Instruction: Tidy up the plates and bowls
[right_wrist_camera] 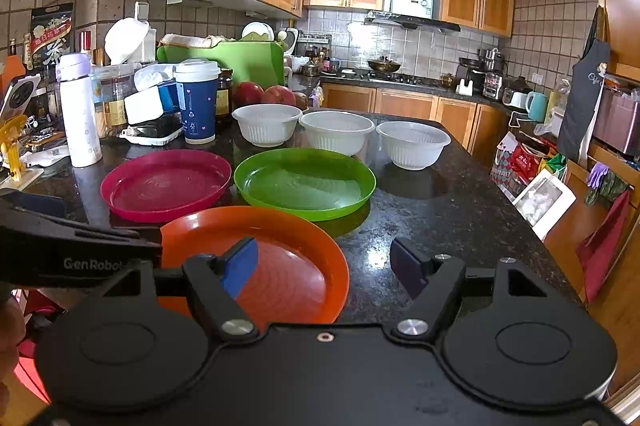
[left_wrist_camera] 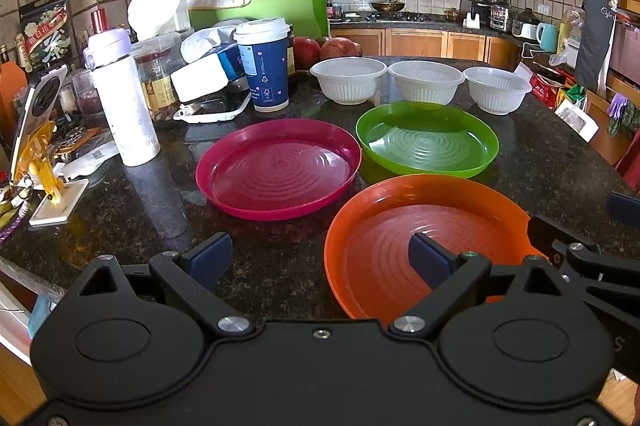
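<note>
Countertop (left_wrist_camera: 540, 154), dark speckled stone, carries everything; clutter crowds its 9 to 11 o'clock side.

Three plates sit in a loose triangle at centre. Orange plate (left_wrist_camera: 432, 222) lies nearest, at 6 o'clock. Pink plate (left_wrist_camera: 280, 168) is at 10 o'clock from it, green plate (left_wrist_camera: 426, 138) at 12. Orange rim appears to overlap or touch the other two; cannot tell which.

Three white bowls (left_wrist_camera: 424, 80) stand in a row at 12 o'clock behind the plates, upright, just beside one another.

Left gripper (left_wrist_camera: 320, 256) hovers over the orange plate's 9 o'clock rim, jaws spread wide, holding nothing. Right gripper (right_wrist_camera: 324, 264) hovers at its 3 o'clock rim, jaws likewise spread and empty.

Handling, by judgement: plates look like thin glossy plastic, so light, slightly flexible, slippery. Pinch the raised rim. Bowls look light and ribbed; grip the lip, then nest.
</note>
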A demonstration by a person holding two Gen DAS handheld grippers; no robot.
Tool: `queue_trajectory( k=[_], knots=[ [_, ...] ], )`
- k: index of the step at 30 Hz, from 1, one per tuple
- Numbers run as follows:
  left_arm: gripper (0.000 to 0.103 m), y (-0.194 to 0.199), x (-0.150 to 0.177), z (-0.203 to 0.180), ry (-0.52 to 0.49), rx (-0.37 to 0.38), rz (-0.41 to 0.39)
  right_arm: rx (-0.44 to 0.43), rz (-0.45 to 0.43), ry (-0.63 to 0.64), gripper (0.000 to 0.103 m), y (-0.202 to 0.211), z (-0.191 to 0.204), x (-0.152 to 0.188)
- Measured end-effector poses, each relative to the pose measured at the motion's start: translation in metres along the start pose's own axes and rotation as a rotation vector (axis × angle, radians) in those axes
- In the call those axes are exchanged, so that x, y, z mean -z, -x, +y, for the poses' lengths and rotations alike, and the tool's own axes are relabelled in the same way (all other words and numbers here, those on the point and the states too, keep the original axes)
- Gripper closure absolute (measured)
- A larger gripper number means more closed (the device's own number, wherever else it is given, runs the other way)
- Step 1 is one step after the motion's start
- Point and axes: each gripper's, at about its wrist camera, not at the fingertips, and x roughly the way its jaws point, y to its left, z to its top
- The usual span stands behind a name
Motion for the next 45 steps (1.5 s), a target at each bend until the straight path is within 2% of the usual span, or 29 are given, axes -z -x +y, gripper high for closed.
queue_trajectory(
  k=[12,20,26,45],
  knots=[
    [0.010,-0.005,-0.001,0.011,0.054,0.032,0.022,0.009,-0.028,0.001,0.027,0.001,0.002,0.001],
    [0.013,-0.007,-0.003,0.018,0.084,0.060,0.036,0.011,0.020,-0.068,0.027,-0.006,-0.002,-0.002],
    [0.013,-0.011,-0.003,0.020,0.081,0.053,0.047,0.011,0.020,-0.075,0.027,-0.008,0.001,-0.003],
    [0.013,-0.008,-0.003,0.017,0.047,0.026,0.015,-0.005,0.013,-0.051,0.027,-0.011,0.007,-0.004]
  ],
)
